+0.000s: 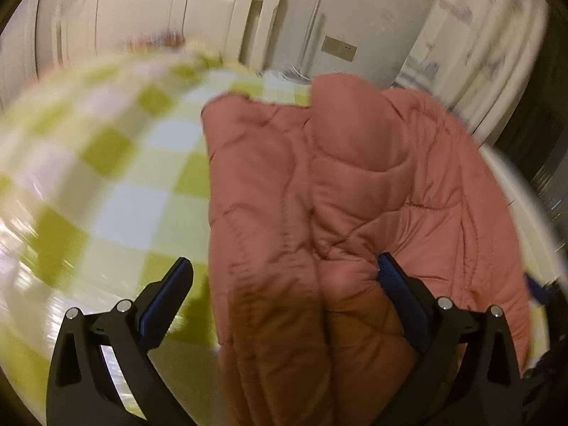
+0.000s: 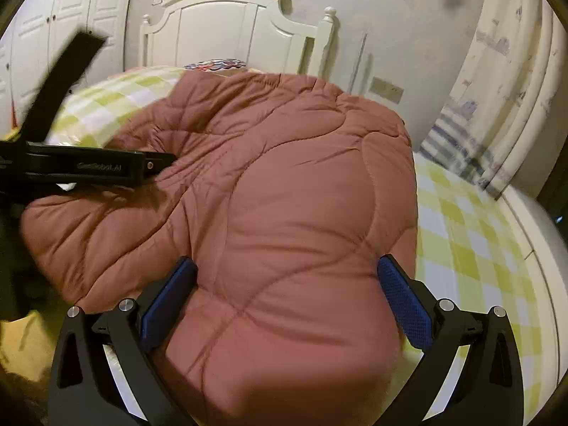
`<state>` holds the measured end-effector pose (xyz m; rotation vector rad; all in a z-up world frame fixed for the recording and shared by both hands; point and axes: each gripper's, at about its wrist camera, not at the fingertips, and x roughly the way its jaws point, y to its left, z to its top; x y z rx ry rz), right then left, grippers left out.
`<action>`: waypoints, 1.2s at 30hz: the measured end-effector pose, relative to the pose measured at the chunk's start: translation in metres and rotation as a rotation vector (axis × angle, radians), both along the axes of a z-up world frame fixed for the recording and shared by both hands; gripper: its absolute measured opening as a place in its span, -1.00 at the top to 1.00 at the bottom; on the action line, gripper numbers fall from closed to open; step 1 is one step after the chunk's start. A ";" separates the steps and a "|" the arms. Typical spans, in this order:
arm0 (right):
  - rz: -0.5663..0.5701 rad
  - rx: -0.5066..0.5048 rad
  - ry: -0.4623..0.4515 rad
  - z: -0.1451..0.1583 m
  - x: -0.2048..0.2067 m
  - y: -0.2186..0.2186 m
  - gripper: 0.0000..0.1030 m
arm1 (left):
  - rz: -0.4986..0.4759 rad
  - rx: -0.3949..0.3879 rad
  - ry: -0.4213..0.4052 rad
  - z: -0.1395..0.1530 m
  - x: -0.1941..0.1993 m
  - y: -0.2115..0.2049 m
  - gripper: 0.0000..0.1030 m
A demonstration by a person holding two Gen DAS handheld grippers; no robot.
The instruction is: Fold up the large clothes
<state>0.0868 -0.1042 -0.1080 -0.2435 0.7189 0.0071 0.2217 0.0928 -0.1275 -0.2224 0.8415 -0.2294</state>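
A large pink quilted coat point(image 2: 277, 184) lies folded on a bed with a green and white check sheet point(image 2: 472, 234). My right gripper point(image 2: 284, 269) is open, its blue pads on either side of the coat's near end. My left gripper point(image 1: 280, 269) is open over the coat's left part point(image 1: 319, 195); its right pad point(image 1: 394, 280) touches the fabric and its left pad point(image 1: 170, 291) is over the sheet. The left gripper also shows in the right wrist view point(image 2: 156, 161) at the coat's left side. The left wrist view is blurred.
A white headboard point(image 2: 227, 25) stands at the far end of the bed. White wardrobe doors point(image 2: 60, 10) are at the far left. A curtain point(image 2: 504, 81) hangs on the right. A patterned pillow point(image 2: 220, 64) lies by the headboard.
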 end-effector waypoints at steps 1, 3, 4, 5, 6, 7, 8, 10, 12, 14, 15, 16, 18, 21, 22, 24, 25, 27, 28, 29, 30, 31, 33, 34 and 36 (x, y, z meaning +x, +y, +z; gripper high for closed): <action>0.007 0.046 0.009 0.008 -0.005 -0.007 -0.91 | -0.018 -0.037 0.018 -0.001 0.002 0.007 -0.96; 0.012 0.174 -0.010 0.024 -0.016 -0.030 -0.91 | -0.047 -0.069 0.030 -0.001 0.003 0.013 -0.96; -0.015 0.270 -0.031 0.032 -0.023 -0.051 -0.91 | -0.056 -0.091 0.038 -0.003 0.005 0.016 -0.96; -0.051 0.334 -0.039 0.034 -0.027 -0.068 -0.91 | -0.067 -0.137 0.058 -0.007 0.008 0.021 -0.96; -0.093 0.402 -0.039 0.035 -0.029 -0.086 -0.91 | -0.074 -0.174 0.073 -0.011 0.010 0.025 -0.96; -0.133 0.472 -0.025 0.031 -0.030 -0.104 -0.91 | -0.077 -0.210 0.071 -0.014 0.011 0.028 -0.96; -0.173 0.564 0.016 0.023 -0.029 -0.124 -0.91 | -0.085 -0.209 0.067 -0.015 0.010 0.027 -0.96; -0.215 0.704 0.127 0.002 -0.022 -0.147 -0.91 | -0.096 -0.208 0.066 -0.016 0.011 0.026 -0.96; -0.179 0.820 0.181 -0.016 -0.019 -0.151 -0.91 | -0.100 -0.216 0.075 -0.016 0.011 0.025 -0.96; -0.123 0.892 0.197 -0.024 -0.016 -0.143 -0.91 | -0.110 -0.240 0.087 -0.017 0.015 0.027 -0.96; -0.102 0.909 0.210 -0.025 -0.013 -0.139 -0.91 | -0.115 -0.252 0.092 -0.018 0.016 0.027 -0.96; -0.078 0.921 0.226 -0.027 -0.010 -0.133 -0.91 | -0.120 -0.267 0.098 -0.018 0.017 0.028 -0.96; -0.026 0.923 0.260 -0.032 -0.005 -0.116 -0.91 | -0.139 -0.311 0.111 -0.020 0.016 0.031 -0.96; -0.015 0.821 0.213 -0.033 -0.008 -0.091 -0.91 | -0.182 -0.377 0.127 -0.022 0.014 0.029 -0.96; -0.016 0.793 0.185 -0.032 -0.010 -0.085 -0.81 | -0.191 -0.391 0.127 -0.023 0.013 0.027 -0.96; -0.012 0.742 0.125 -0.028 -0.018 -0.078 -0.59 | -0.217 -0.425 0.125 -0.025 0.011 0.024 -0.76; -0.008 0.714 0.100 -0.025 -0.023 -0.074 -0.47 | -0.218 -0.444 0.097 -0.022 0.008 0.023 -0.49; -0.013 0.635 0.033 -0.014 -0.032 -0.069 -0.37 | -0.229 -0.443 0.040 -0.012 0.003 0.018 -0.14; -0.019 0.602 0.005 -0.008 -0.035 -0.068 -0.31 | -0.235 -0.437 0.019 -0.006 0.002 0.014 -0.06; -0.025 0.565 -0.032 -0.001 -0.039 -0.065 -0.29 | -0.234 -0.421 0.000 0.001 0.002 0.007 -0.04; -0.031 0.542 -0.059 0.005 -0.041 -0.063 -0.27 | -0.231 -0.405 -0.014 0.007 0.004 0.000 -0.04; -0.041 0.523 -0.086 0.011 -0.041 -0.065 -0.27 | -0.230 -0.392 -0.031 0.015 0.009 -0.010 -0.04; -0.069 0.491 -0.138 0.026 -0.042 -0.073 -0.26 | -0.235 -0.400 -0.026 0.023 0.019 -0.026 -0.04; -0.082 0.480 -0.149 0.029 -0.039 -0.077 -0.26 | -0.240 -0.407 -0.015 0.025 0.027 -0.037 -0.04; -0.123 0.465 -0.164 0.036 -0.032 -0.094 -0.26 | -0.257 -0.394 0.004 0.027 0.046 -0.063 -0.05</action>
